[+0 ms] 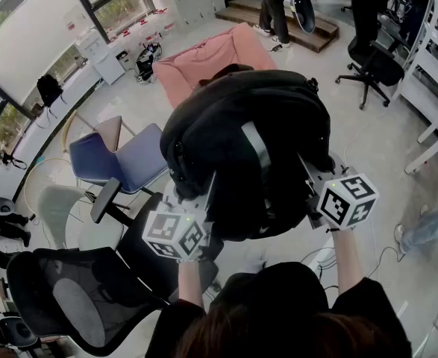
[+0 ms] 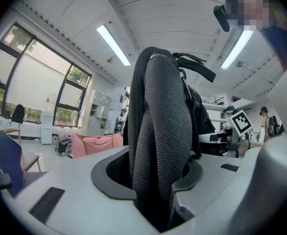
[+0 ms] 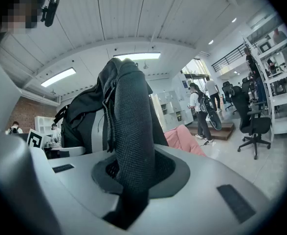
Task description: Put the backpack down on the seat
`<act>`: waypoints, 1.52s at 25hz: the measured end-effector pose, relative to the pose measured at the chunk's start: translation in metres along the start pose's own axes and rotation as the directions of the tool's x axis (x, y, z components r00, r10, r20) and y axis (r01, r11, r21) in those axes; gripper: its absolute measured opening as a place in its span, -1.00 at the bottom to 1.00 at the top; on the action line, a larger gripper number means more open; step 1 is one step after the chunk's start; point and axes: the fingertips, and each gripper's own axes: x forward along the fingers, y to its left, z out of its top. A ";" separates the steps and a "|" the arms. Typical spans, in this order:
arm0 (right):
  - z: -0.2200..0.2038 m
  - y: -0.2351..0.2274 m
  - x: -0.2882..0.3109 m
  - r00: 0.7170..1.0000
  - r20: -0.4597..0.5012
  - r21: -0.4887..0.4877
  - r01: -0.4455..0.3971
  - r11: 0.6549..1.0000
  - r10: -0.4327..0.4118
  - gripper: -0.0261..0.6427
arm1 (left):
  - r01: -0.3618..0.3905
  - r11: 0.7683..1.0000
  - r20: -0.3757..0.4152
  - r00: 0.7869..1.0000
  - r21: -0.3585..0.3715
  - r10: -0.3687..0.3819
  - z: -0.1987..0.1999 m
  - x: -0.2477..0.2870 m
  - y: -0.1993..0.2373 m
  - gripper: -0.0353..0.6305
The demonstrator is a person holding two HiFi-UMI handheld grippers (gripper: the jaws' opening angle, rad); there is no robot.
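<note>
Pale office floor (image 1: 383, 148), viewed from above. Counted four seats: black mesh chair (image 1: 77, 289), black swivel chair (image 1: 371, 62), blue chair (image 1: 121, 162), pink beanbag (image 1: 204, 58). One black backpack (image 1: 248, 148) held aloft, resting on no seat, just right of the blue chair. Two grippers, both clamped: left gripper (image 2: 158, 190) pinched on mesh shoulder strap (image 2: 163, 131), right gripper (image 3: 128, 190) pinched on second strap (image 3: 131, 131).

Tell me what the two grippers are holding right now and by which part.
The black backpack: left gripper shut on one padded mesh strap, right gripper on the other strap.
</note>
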 end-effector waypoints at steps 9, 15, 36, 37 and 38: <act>0.001 0.000 -0.006 1.000 0.010 -0.007 -0.005 1.000 0.006 -0.74 | -0.002 1.000 0.006 1.000 0.013 0.002 0.002 -0.003 -0.007 -0.41; 0.004 -0.008 -0.008 1.000 0.005 -0.016 -0.013 1.000 0.013 -0.73 | -0.006 1.000 0.006 1.000 0.011 0.006 0.003 0.004 -0.011 -0.41; 0.005 -0.094 0.085 0.997 -0.068 0.008 -0.028 1.000 0.028 -0.73 | -0.038 0.998 -0.050 0.998 -0.051 0.035 -0.015 0.115 0.030 -0.41; 0.005 -0.100 0.095 0.997 -0.073 0.009 -0.025 1.000 0.025 -0.73 | -0.034 0.998 -0.053 0.998 -0.055 0.032 -0.016 0.124 0.036 -0.41; 0.006 -0.105 0.106 0.997 -0.077 0.009 -0.022 1.000 0.023 -0.73 | -0.031 0.998 -0.056 0.998 -0.060 0.027 -0.016 0.134 0.043 -0.41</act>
